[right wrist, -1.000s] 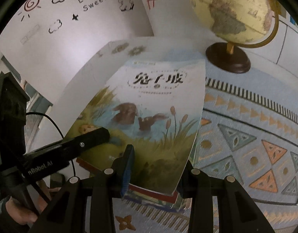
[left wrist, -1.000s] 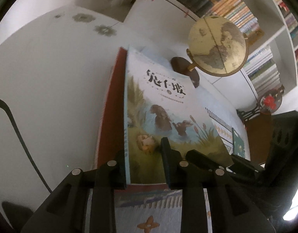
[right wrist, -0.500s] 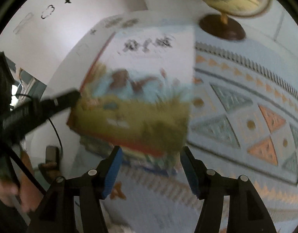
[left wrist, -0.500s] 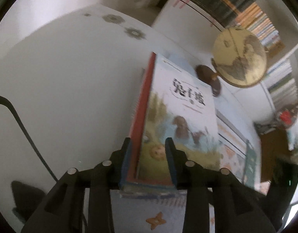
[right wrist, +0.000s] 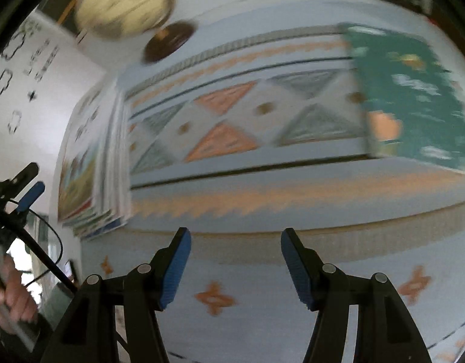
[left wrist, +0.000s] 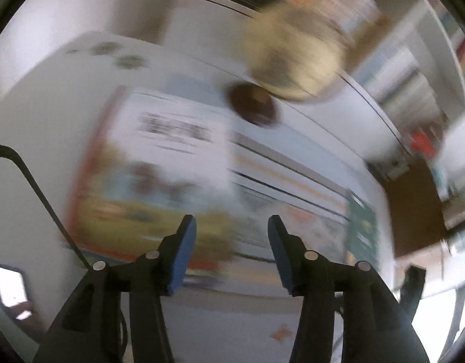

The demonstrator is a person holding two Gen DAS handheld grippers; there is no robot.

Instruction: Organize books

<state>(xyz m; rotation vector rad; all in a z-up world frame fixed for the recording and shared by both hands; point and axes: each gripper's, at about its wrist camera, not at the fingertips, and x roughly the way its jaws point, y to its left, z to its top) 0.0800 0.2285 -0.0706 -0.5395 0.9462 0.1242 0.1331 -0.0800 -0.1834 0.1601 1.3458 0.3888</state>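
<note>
A stack of books (left wrist: 153,181) lies on the patterned cloth at the table's left end, a rabbit picture book on top; it is blurred. It also shows in the right wrist view (right wrist: 93,163) at the left. My left gripper (left wrist: 229,227) is open and empty, just in front of the stack's near right corner. My right gripper (right wrist: 234,239) is open and empty above the cloth, right of the stack. A green book (right wrist: 414,96) lies flat on the cloth at the right; it also shows in the left wrist view (left wrist: 362,230). The left gripper's fingers (right wrist: 29,193) appear at the right view's left edge.
A globe (left wrist: 293,57) on a dark round base (left wrist: 253,106) stands behind the stack. Bookshelves (left wrist: 414,60) line the back right. A black cable (left wrist: 35,187) runs along the white table edge at the left. A brown chair (left wrist: 414,208) stands at the right.
Both grippers have let go of the stack and opened. They have pulled back and swung to the right, so the green book has come into the right wrist view. The stack stays on the cloth.
</note>
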